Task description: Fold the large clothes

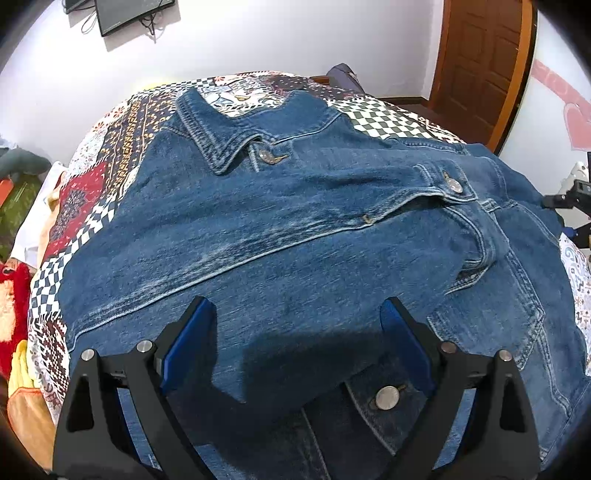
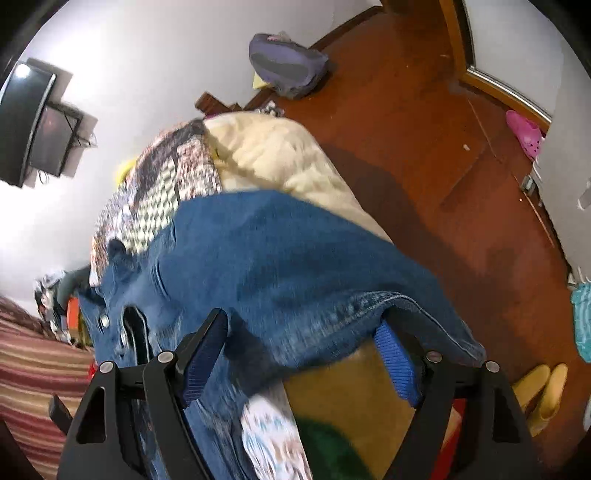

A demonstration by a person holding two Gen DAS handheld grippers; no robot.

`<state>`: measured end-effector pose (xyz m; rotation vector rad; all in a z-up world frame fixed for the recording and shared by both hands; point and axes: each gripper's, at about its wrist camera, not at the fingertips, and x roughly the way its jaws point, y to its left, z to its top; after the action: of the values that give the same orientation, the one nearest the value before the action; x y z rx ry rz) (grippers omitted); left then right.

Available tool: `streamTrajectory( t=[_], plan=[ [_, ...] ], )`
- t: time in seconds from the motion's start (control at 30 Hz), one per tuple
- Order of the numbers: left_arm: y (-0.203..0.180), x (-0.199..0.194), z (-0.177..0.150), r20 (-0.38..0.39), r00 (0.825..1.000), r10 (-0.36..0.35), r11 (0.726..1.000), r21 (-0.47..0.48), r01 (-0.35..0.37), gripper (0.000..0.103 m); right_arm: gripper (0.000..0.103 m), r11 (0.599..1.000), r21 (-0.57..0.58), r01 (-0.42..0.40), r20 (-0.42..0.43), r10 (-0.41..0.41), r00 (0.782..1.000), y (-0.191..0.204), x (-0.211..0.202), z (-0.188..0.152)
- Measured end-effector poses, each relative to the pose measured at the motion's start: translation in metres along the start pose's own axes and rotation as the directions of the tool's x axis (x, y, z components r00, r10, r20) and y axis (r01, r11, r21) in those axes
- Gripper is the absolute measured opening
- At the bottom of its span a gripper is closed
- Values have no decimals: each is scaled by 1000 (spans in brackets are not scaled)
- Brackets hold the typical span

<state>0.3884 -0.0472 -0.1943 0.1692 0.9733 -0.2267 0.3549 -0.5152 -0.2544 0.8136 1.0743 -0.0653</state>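
Jacket (image 1: 295, 236) lies spread on the bed (image 1: 110, 155). Our left claw (image 1: 295, 317) and right claw (image 2: 306, 328) both gape wide. Denim's probably heavy and stiff, so we'd grab thick hems.

White walls (image 1: 258, 40) all round. Wall-mounted black screen (image 1: 129, 14) high, ahead-left of left gripper. Brown wooden door (image 1: 480, 62) ahead-right. Bed under patchwork quilt (image 1: 110, 158) directly ahead. Red-brown floor (image 2: 424, 122) ahead-right of right gripper; purple backpack (image 2: 284, 64) against wall, pink clog (image 2: 526, 133) by doorway.
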Motion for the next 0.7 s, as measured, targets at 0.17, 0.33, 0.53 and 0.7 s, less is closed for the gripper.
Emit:
streamTrajectory(
  t=[0.17,0.33,0.53,0.7],
  plan=[
    [5,2,0,2,1000,1,1000,-21,-1,94,65,999,-4,49,9,-49,999,6,17,15],
    [5,-3,-3,17,1000,16,1000,-15,-15,94,39,970,-169,176,146,-152,978,45,3,10],
    [17,-13,-5,38,999,34,999,-29,-33,94,27,879,-410,243,316,-113,942,116,-35,-16],
    [39,-29,-8,67,998,12,995,-103,-5,94,20,800,-563,205,325,-14,946,183,-49,-52]
  ],
)
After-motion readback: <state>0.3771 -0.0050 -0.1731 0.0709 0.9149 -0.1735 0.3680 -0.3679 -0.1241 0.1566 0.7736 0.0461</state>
